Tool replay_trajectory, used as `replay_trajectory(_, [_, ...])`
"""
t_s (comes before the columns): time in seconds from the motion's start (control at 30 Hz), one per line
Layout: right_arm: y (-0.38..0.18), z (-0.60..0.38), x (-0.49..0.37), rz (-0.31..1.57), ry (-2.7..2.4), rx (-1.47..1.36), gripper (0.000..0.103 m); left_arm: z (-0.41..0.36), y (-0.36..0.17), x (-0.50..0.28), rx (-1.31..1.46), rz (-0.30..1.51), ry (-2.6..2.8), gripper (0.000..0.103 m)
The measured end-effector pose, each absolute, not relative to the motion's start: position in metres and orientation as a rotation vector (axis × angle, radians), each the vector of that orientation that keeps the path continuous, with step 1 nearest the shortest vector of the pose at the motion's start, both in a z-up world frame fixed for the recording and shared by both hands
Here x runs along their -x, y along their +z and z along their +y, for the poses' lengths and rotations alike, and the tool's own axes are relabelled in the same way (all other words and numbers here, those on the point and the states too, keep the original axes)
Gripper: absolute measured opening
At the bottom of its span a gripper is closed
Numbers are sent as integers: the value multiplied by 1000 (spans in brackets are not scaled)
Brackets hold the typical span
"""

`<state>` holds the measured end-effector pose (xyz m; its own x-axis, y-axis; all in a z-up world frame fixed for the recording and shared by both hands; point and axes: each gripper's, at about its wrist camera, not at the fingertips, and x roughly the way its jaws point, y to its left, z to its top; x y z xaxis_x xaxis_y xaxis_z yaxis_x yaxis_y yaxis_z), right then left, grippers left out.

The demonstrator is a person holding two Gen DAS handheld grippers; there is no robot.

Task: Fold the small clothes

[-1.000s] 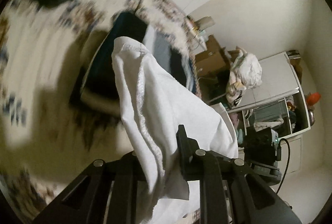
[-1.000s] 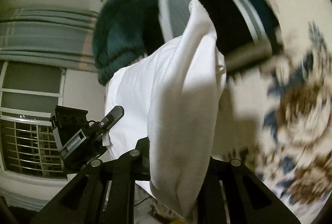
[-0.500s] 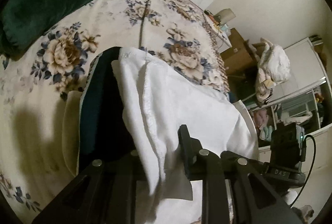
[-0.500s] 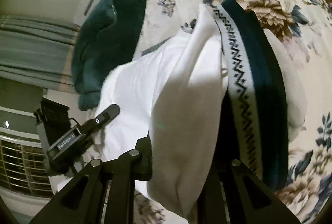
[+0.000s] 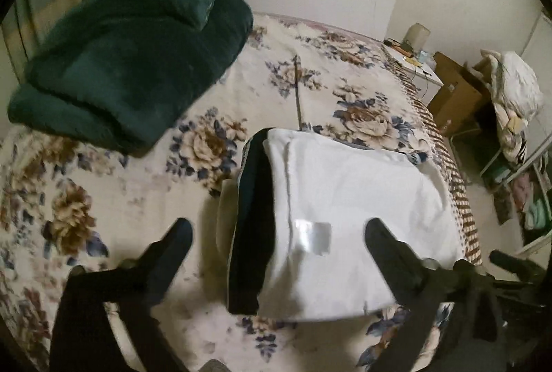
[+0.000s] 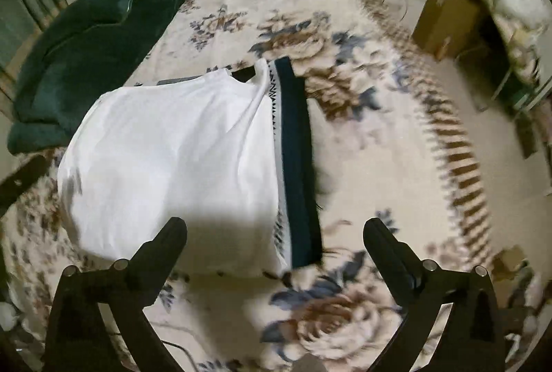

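The bed (image 5: 103, 199) with its floral cover fills both views, a dark green blanket (image 5: 131, 61) heaped near the headboard. The folded white garment (image 5: 345, 210) now lies on top of a dark folded piece (image 5: 252, 217), no longer pinched as it was a second ago. The left gripper (image 5: 276, 234) and right gripper (image 6: 276, 230) are both springing open, nothing between their fingers; this piece looks finished and stacked

The left gripper (image 5: 277, 232) has two matte black, wedge-shaped fingers (image 5: 174, 241) on angular black brackets. The right gripper (image 6: 276, 232) looks the same (silver round screw heads (image 6: 120, 264) stud its brackets).
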<state>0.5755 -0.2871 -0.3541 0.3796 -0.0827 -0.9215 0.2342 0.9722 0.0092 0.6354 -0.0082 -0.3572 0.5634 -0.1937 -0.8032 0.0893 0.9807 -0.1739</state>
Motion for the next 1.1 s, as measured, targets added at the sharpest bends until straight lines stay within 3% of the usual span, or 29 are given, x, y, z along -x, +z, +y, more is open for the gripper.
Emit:
replay_trajectory(0.77, [-76, -223, -340, 874, -395, -6, 103, -42, -159, -433, -27, 814, -123, 103])
replay_trajectory(1.1, [15, -202, -240, 769, -376, -7, 103, -32, -99, -359, -6, 774, -125, 103])
